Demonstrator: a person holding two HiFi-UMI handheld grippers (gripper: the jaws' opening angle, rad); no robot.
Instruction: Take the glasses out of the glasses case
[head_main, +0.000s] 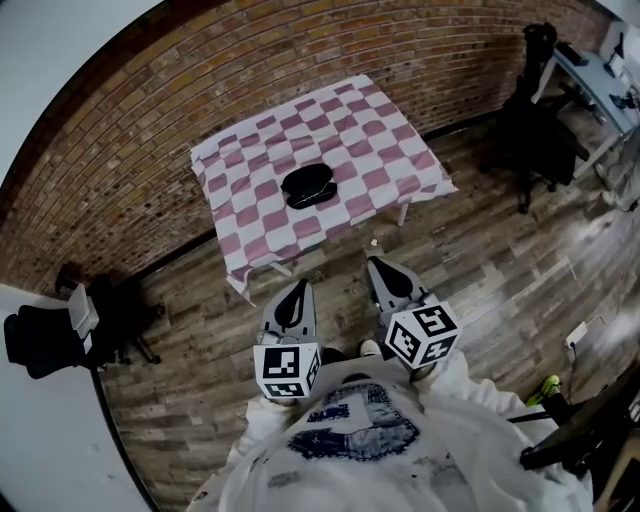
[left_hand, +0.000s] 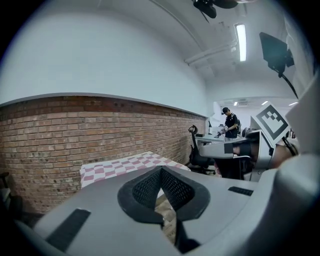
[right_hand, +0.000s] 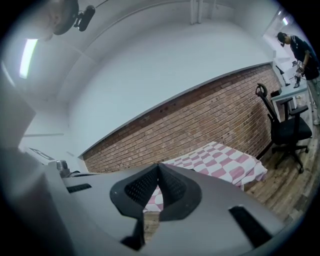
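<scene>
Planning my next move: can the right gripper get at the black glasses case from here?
Probably not yet. The right gripper hangs shut over the floor, short of the checked table, and the glasses case lies mid-table. Nothing blocks the way; a step closer should do.

white sweatshirt (head_main: 462, 432), dark blue print

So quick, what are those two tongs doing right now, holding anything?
Left tongs: closed, holding nothing.
Right tongs: closed, holding nothing.
</scene>
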